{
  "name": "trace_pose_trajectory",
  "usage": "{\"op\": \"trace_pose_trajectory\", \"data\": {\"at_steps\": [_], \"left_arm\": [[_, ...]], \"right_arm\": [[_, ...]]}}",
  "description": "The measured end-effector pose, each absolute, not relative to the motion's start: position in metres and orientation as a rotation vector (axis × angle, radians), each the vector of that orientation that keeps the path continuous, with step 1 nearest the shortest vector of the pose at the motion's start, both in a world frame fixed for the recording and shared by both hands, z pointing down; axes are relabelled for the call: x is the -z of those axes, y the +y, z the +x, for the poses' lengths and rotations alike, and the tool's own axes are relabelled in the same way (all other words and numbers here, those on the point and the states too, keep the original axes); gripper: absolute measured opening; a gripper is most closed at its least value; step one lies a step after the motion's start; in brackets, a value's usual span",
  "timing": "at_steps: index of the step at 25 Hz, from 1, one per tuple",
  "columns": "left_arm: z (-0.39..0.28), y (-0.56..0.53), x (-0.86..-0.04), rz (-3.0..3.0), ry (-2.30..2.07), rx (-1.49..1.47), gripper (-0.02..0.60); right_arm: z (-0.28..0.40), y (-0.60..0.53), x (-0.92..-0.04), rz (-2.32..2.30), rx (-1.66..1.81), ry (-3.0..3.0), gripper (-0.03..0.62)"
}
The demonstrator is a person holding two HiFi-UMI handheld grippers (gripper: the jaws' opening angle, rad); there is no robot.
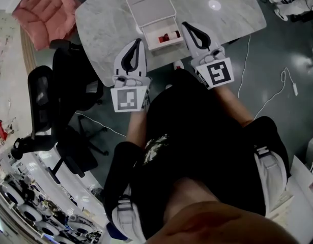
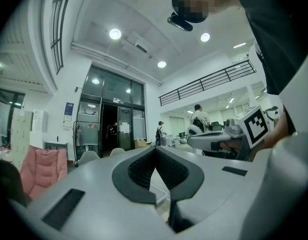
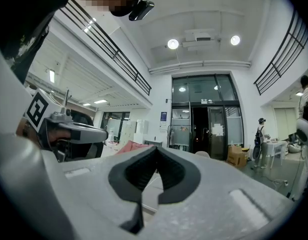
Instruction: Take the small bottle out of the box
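Observation:
On the marble table (image 1: pixel 105 19) stands a white box (image 1: pixel 169 43) with its lid (image 1: pixel 148 4) folded back. Small red items (image 1: pixel 165 36) lie in its open tray; the small bottle among them is too small to make out. My left gripper (image 1: pixel 139 41) hovers at the table's near edge, just left of the box, jaws shut and empty. My right gripper (image 1: pixel 186 25) is just right of the box, also shut and empty. In the left gripper view the closed tips (image 2: pixel 155 149) point level, and in the right gripper view (image 3: pixel 156 148) the same.
A black office chair (image 1: pixel 44 111) stands left of the table, with a pink padded seat (image 1: pixel 47 9) beyond it. A white cable (image 1: pixel 278 85) trails on the floor at right. People (image 2: pixel 199 116) stand far off in the hall.

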State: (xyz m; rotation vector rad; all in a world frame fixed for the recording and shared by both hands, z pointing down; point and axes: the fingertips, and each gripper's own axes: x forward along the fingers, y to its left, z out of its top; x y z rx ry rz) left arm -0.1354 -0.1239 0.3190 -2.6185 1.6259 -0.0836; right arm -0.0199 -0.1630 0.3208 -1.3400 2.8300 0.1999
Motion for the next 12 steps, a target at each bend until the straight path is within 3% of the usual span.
{"op": "trace_pose_trajectory", "data": {"at_steps": [12], "left_arm": [[-0.137,-0.212,-0.328,-2.573,1.721,0.130,0.012]], "right_arm": [[-0.027,-0.256,-0.332,-1.185,-0.215,2.971,-0.005]]}}
